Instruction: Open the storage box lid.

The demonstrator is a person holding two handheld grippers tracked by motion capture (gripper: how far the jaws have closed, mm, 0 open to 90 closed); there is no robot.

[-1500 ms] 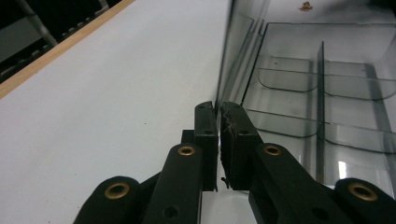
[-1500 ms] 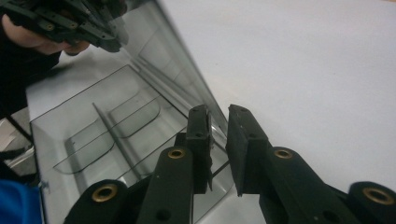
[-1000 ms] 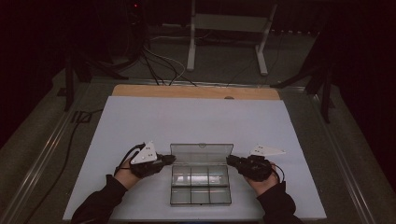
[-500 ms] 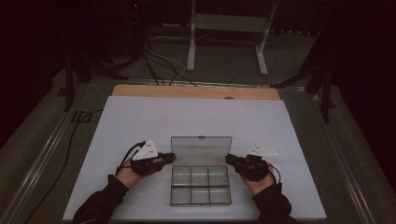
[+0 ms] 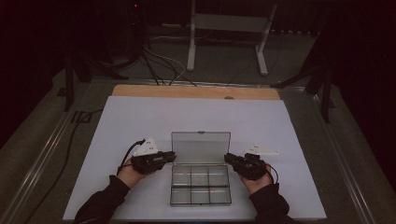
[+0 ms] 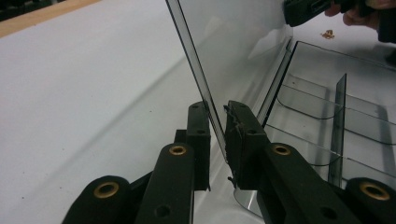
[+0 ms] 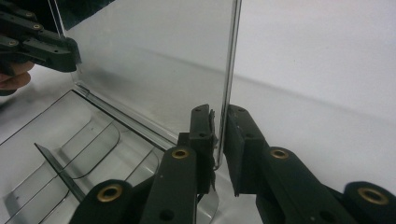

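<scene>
A clear plastic compartment box [image 5: 201, 184] lies open on the white table, and its lid [image 5: 201, 147] stands nearly upright at the far side. My left gripper [image 5: 173, 156] is at the lid's left edge. In the left gripper view that edge [image 6: 201, 74] runs between my left gripper's [image 6: 217, 109] jaws, which have just been opening; a narrow gap shows beside it. My right gripper [image 5: 228, 158] is at the lid's right edge [image 7: 231, 60]. That edge sits between my right gripper's [image 7: 218, 112] jaws with a slit of light on one side. The compartments [image 6: 327, 116] look empty.
The white tabletop [image 5: 140, 116] spreads wide around the box, with a wooden strip [image 5: 196, 92] along its far edge. A few small brass bits [image 6: 329, 33] lie on the table beyond the box. Cables and a stand's legs [image 5: 224, 46] are on the dark floor behind.
The lid has swung up from a lower tilt to nearly upright. Both hands have stayed at its two side edges, the right one shifting slightly.
</scene>
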